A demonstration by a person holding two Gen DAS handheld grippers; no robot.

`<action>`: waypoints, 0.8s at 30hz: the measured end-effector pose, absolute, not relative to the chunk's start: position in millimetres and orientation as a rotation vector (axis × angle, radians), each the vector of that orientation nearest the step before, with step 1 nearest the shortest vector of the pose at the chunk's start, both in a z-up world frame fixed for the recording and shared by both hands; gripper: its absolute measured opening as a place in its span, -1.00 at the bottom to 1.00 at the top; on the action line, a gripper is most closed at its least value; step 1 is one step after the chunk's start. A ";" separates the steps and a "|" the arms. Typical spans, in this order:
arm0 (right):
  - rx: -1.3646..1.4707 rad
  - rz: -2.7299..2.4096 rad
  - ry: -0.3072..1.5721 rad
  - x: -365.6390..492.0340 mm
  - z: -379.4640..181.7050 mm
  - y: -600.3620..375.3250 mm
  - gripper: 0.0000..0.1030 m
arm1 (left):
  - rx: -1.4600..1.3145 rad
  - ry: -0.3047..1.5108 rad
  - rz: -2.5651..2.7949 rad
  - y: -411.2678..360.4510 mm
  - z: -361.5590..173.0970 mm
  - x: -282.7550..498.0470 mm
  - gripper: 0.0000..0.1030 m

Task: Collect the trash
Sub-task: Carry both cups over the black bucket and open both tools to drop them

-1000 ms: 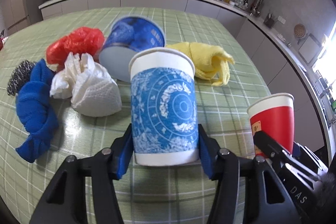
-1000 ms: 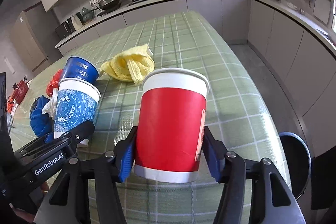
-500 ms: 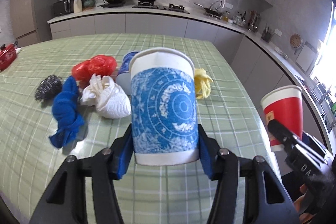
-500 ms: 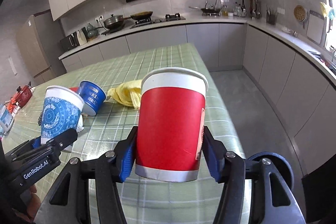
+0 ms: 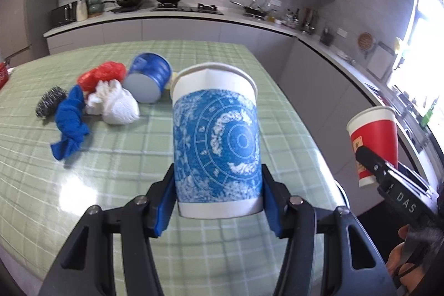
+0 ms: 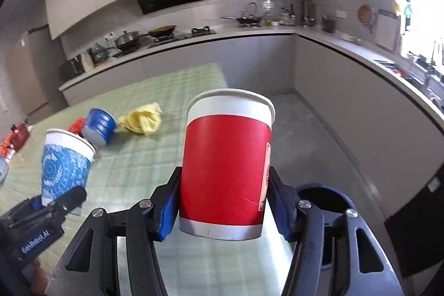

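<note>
Both pairs of jaws are clamped on paper cups. On the left gripper [image 5: 219, 201], the blue pads press against the lower sides of a blue patterned cup [image 5: 216, 140], which stands upright between them, its white rim uppermost and its base clear of the green checked table [image 5: 116, 165]. On the right gripper [image 6: 222, 208], the pads squeeze a red cup [image 6: 226, 165] in the same way (a white band runs round its rim and its foot); that cup hangs past the table's edge, over grey floor, with a dark round bin [image 6: 324, 193] just behind and below it.

Further back on the table lies the remaining litter, bunched together: a blue cup on its side [image 5: 149, 79] with its grey bottom facing the camera, a red plastic bag [image 5: 101, 74] touching it, a crumpled white tissue [image 5: 113, 104] in front of the bag, a knotted blue cloth [image 5: 70, 126] beside the tissue, and a steel scourer [image 5: 50, 101] at the far left. A yellow cloth [image 6: 143, 121] sits near the tipped cup, toward the table's right side. Kitchen counters [image 6: 249, 35] run along the walls beyond.
</note>
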State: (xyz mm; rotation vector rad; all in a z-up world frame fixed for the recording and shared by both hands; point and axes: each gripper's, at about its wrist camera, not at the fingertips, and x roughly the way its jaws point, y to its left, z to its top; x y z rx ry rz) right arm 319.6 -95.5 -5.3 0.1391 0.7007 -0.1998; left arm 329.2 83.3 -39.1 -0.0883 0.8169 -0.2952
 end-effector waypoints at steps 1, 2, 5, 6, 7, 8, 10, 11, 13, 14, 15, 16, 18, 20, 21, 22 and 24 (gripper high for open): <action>0.144 -0.212 0.709 312.4 -6.7 -99.2 0.16 | -0.091 0.824 -0.305 79.8 -40.3 324.3 0.10; 0.151 -0.218 0.711 306.9 -7.0 -102.8 0.16 | -0.090 0.829 -0.313 77.0 -40.9 321.0 0.10; 0.164 -0.229 0.710 289.7 -5.7 -114.8 0.16 | -0.074 0.823 -0.331 64.4 -36.8 309.9 0.10; 0.167 -0.230 0.708 287.1 -4.4 -120.0 0.16 | -0.073 0.820 -0.334 60.7 -34.6 306.7 0.10; 0.175 -0.230 0.705 282.7 -3.3 -126.9 0.16 | -0.072 0.816 -0.337 55.6 -32.2 303.2 0.10; 0.187 -0.230 0.701 278.6 -2.3 -134.1 0.16 | -0.068 0.809 -0.338 50.7 -30.1 300.6 0.10; 0.200 -0.233 0.691 270.3 0.0 -154.3 0.16 | -0.061 0.795 -0.338 38.0 -26.6 295.3 0.10; 0.199 -0.235 0.690 267.0 0.0 -162.8 0.16 | -0.061 0.791 -0.339 28.8 -25.2 292.7 0.10; 0.203 -0.233 0.690 260.7 -1.8 -184.4 0.16 | -0.065 0.786 -0.338 10.2 -25.2 286.6 0.10; 0.204 -0.231 0.692 257.6 -3.5 -196.5 0.16 | -0.067 0.784 -0.338 -0.9 -25.0 284.2 0.10; 0.203 -0.226 0.695 255.1 -5.7 -209.7 0.16 | -0.067 0.782 -0.336 -10.7 -25.6 282.2 0.10; 0.203 -0.219 0.702 252.5 -9.5 -225.5 0.16 | -0.067 0.785 -0.331 -24.4 -26.5 280.1 0.10; 0.215 -0.211 0.727 250.6 -18.0 -255.5 0.16 | -0.081 0.807 -0.335 -53.9 -29.8 275.9 0.10; 0.220 -0.196 0.749 249.6 -28.9 -285.8 0.16 | -0.073 0.819 -0.337 -80.3 -33.4 274.3 0.10; 0.215 -0.192 0.763 249.8 -35.0 -298.3 0.16 | -0.072 0.827 -0.335 -96.0 -36.8 273.3 0.10; 0.214 -0.181 0.781 250.5 -42.9 -311.7 0.16 | -0.080 0.834 -0.334 -106.0 -38.9 273.2 0.10; 0.217 -0.162 0.811 254.0 -58.4 -330.6 0.16 | -0.082 0.839 -0.327 -124.0 -43.8 271.7 0.10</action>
